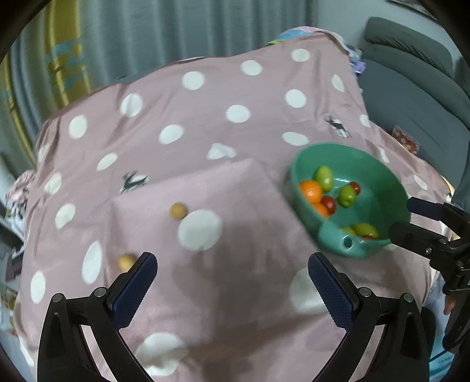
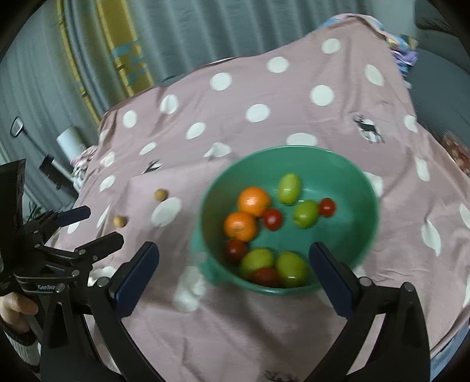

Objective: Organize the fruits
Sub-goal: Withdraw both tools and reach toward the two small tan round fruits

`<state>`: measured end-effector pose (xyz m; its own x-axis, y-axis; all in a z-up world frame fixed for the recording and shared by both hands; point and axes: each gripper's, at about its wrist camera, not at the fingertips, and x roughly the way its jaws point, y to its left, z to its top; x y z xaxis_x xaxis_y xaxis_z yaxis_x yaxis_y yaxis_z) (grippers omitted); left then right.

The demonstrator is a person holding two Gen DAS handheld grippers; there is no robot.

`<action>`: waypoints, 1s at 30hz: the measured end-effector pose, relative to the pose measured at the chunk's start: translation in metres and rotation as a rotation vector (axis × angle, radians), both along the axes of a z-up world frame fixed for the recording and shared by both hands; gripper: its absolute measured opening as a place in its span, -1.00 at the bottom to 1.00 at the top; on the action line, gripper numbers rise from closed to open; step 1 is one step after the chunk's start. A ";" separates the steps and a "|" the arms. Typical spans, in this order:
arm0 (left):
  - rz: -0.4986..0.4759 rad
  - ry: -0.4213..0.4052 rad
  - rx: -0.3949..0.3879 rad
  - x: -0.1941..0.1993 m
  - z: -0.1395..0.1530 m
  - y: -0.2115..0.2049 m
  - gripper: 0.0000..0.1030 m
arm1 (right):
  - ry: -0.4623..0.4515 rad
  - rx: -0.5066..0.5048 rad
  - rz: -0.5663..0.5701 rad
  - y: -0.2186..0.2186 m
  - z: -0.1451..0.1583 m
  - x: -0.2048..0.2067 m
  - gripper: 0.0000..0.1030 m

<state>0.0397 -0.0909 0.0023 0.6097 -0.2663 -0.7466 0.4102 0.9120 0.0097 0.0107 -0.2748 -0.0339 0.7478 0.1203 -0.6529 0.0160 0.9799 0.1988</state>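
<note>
— Two grippers, both with jaws spread wide, nothing between them. The left gripper [image 1: 232,264] hangs over bare cloth; the right gripper [image 2: 234,255] hangs over the near rim of the bowl.

— Item: bowl?

— One green bowl [image 2: 352,182], round, with a stubby handle [image 1: 342,239] that has a hole through it. It sits on the pink tablecloth [image 1: 205,117], white-spotted, with small deer figures printed here and there.

— Contents?

— Two oranges [image 2: 253,201], touching each other, on the left side of the bowl. Four green fruits: one [image 2: 289,188] toward the far side, one [image 2: 305,213] at centre-right, two [image 2: 290,269] against the near wall. Red fruits, small: one [image 2: 272,219] beside the oranges, one [image 2: 326,207] touching the centre-right green one, one [image 2: 235,249] under the nearer orange, one [image 2: 265,276] wedged between the two near green fruits.

— Anything outside the bowl?

— Two small tan round fruits on the cloth, well left of the bowl. One [image 1: 178,210] lies just beside a large white spot; the other [image 1: 126,262] lies nearer, just beside the left finger [image 1: 138,288] of the left gripper. The pictures are blurred; I cannot tell what kind they are.

— Surroundings?

— Grey curtain [image 1: 176,26] behind, a yellow patterned strip [image 1: 58,44] in it, and a grey sofa [image 1: 411,73] to the right.
</note>
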 end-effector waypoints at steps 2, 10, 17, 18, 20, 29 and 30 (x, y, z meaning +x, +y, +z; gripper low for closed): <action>0.031 0.015 -0.013 -0.002 -0.004 0.017 0.98 | 0.005 -0.008 0.029 0.011 0.000 0.003 0.99; 0.155 0.075 -0.041 -0.011 -0.026 0.087 0.98 | 0.052 -0.026 0.153 0.060 -0.008 0.026 0.99; 0.175 0.101 -0.130 -0.014 -0.036 0.128 0.98 | 0.112 -0.033 0.248 0.098 -0.022 0.046 0.99; 0.180 0.102 -0.129 -0.013 -0.037 0.131 0.98 | 0.117 -0.029 0.259 0.102 -0.024 0.049 0.99; 0.182 0.102 -0.140 -0.011 -0.038 0.136 0.98 | 0.128 -0.028 0.269 0.108 -0.026 0.054 0.99; 0.097 0.083 -0.127 0.010 -0.038 0.134 0.98 | 0.147 0.025 0.326 0.123 -0.030 0.087 0.92; 0.082 0.079 -0.132 0.014 -0.036 0.134 0.98 | 0.151 0.029 0.327 0.123 -0.031 0.091 0.91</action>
<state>0.0534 0.0430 -0.0339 0.5746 -0.3171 -0.7545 0.3287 0.9337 -0.1420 0.1020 -0.1519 -0.0645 0.5624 0.3575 -0.7456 -0.2662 0.9320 0.2461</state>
